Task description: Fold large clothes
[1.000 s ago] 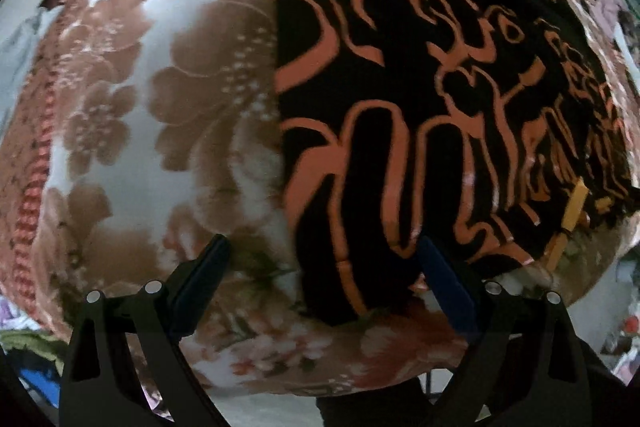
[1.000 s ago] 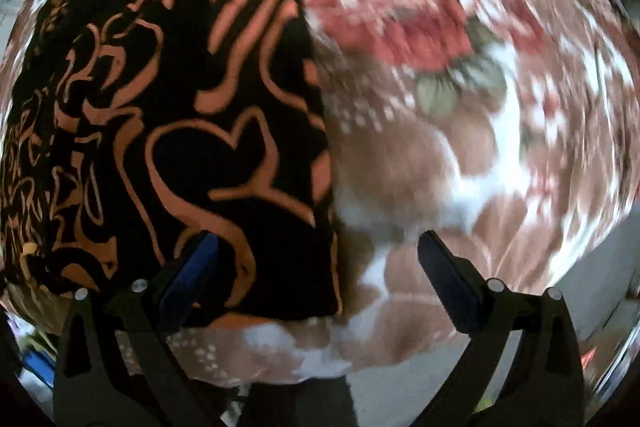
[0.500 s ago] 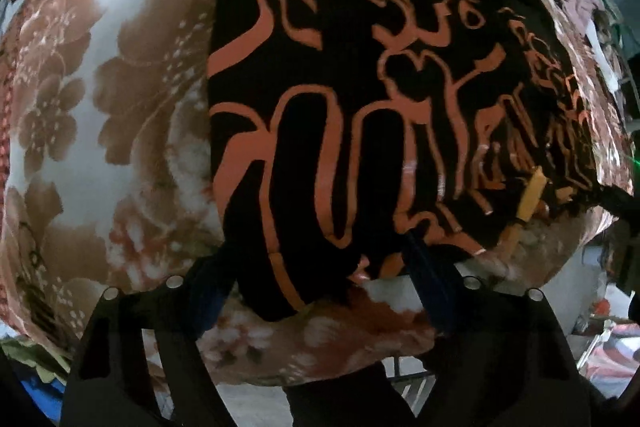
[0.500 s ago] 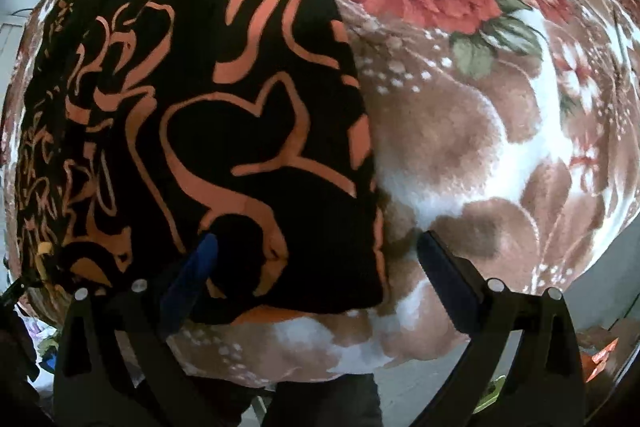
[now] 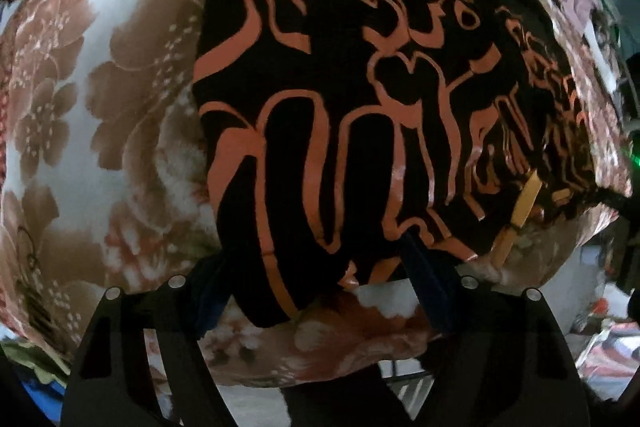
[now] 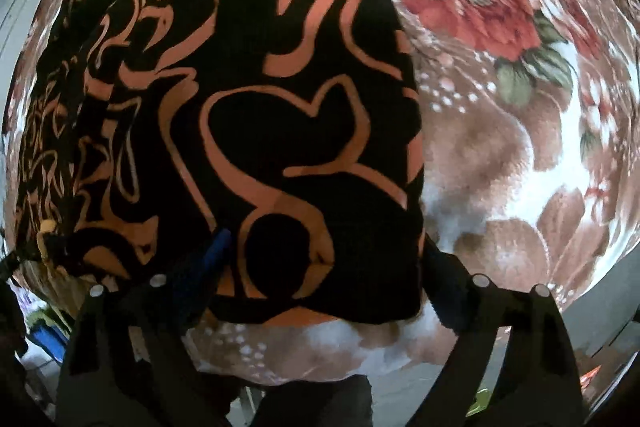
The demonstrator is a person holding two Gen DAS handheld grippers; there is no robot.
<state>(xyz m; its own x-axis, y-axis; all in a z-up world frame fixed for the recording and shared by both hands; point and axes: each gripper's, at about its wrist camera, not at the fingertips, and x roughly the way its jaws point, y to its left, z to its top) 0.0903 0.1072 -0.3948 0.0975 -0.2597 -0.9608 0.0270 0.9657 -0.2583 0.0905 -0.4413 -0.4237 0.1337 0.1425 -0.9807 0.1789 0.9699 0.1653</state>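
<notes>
- The black garment with orange lettering lies spread flat on a floral blanket, directly under and ahead of both claws; its long axis runs sideways, from one claw across to the other.
- The left gripper points steeply down at the garment's near left corner; the cloth's left edge lies just inside its left finger, the near hem between the two fingers; the jaws have just been closing, yet they stand apart, and whether the pads already pinch cloth I cannot tell.
- The right gripper straddles the near right corner; the garment's right edge runs away from it just inside the right finger; its jaws have just been closing too, and they stand wide with the corner between them, not visibly squeezed.
- Each hand is nearest its own corner; neither reaches across.
- Judgement: the coming move is likely a pinch of both near corners and a carry away from the claws, over the far half; the fold line would then lie along the long axis.
</notes>
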